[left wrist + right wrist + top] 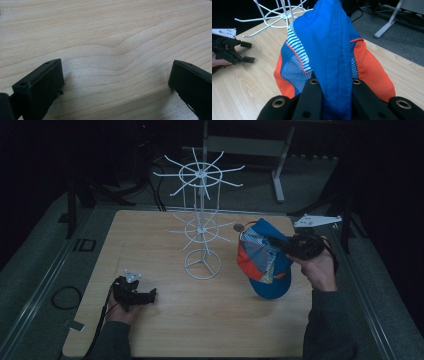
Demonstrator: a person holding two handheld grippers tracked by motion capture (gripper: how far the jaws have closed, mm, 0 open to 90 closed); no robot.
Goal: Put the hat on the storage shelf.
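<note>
Cap [264, 260] is up off the table [210, 330], pinched tight in the right gripper [334, 82] — but not yet on the white rack [201, 220]. Left gripper [150, 296] rests near the table, jaws wide and empty — hanging the cap is what's left.

The high view is looking forward and down over the whole desk [200, 315]. The left gripper view is staring closely at bare wood. The right gripper view is facing across the desk, sharing the white rack [279, 15] and the left hand-held gripper [248, 52].
</note>
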